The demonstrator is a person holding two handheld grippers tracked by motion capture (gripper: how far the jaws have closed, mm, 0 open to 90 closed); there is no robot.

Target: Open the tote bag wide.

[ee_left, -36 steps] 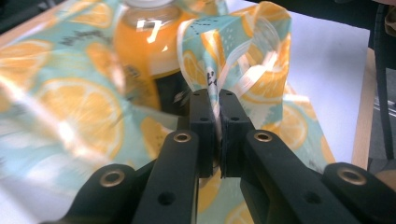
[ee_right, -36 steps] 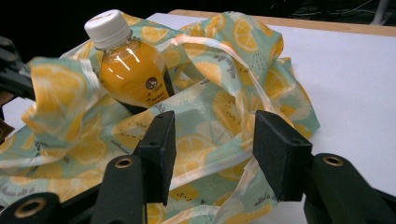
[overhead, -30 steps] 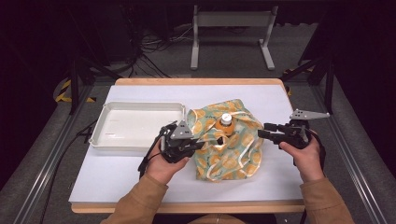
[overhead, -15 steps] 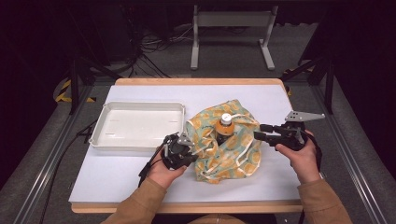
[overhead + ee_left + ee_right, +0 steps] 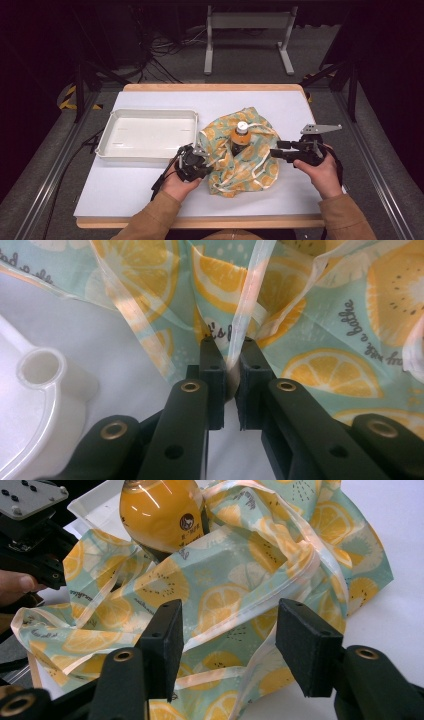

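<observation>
White tray [image 5: 150,134] sits at about 10 o'clock on the worktop [image 5: 125,190], nothing in it, likely the drop spot for later. Just right of it, our left gripper [image 5: 197,162] has its fingers [image 5: 212,370] nearly closed, pinching a pale hem of the citrus-print bag [image 5: 245,160]. In the left gripper view the fabric fans up from the pinch point, so we read this as a grip meant to pull that edge outward and open the bag's mouth. Tray corner shows at 9 o'clock in that view, so the pinch is just beside the tray.

Bag lies crumpled at worktop centre, slightly toward 3 o'clock. The juice bottle [image 5: 241,137] stands upright inside it, cap and neck poking out, fabric bunched round its lower half. In the right gripper view the bottle [image 5: 162,515] is at 11 o'clock, orange liquid clear.

Our right gripper [image 5: 280,152] comes in from 3 o'clock, fingers [image 5: 162,640] spread wide, holding nothing, lined up on a fold and handle strip of the bag's near side. We judge it's set to grab the opposite edge, so both hands can peel the bag off the bottle. Risk: tugging may tip the bottle.
</observation>
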